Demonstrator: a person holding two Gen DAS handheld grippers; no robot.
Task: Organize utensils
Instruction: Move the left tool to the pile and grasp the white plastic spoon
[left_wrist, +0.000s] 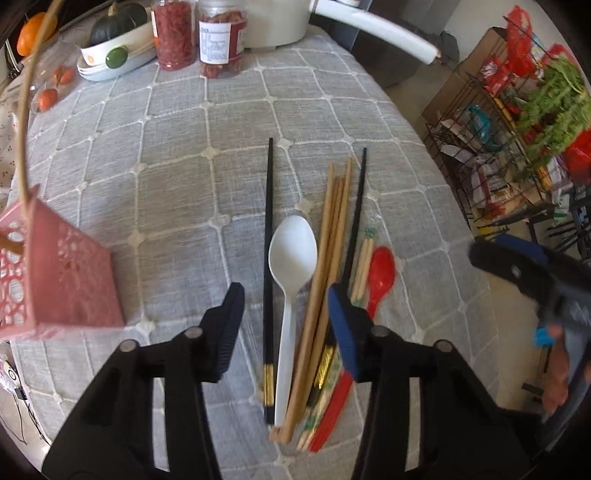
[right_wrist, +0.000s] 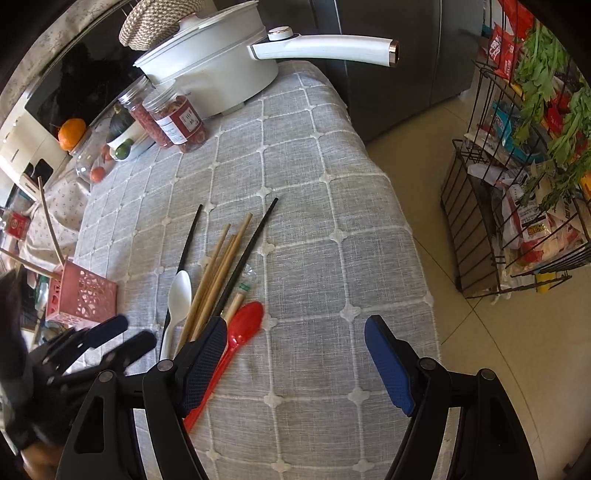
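Utensils lie in a loose pile on the grey checked tablecloth: a white spoon, a red spoon, wooden chopsticks, two black chopsticks and wrapped disposable chopsticks. A pink perforated utensil holder stands at the left with one wooden stick in it. My left gripper is open and empty, hovering over the pile with the white spoon between its fingers. My right gripper is open and empty, just right of the pile; its left finger overlaps the red spoon.
At the table's far end stand a white pot with a long handle, two jars of red dried food, a dish with a squash and an orange. A wire rack of packets and greens stands on the floor at the right.
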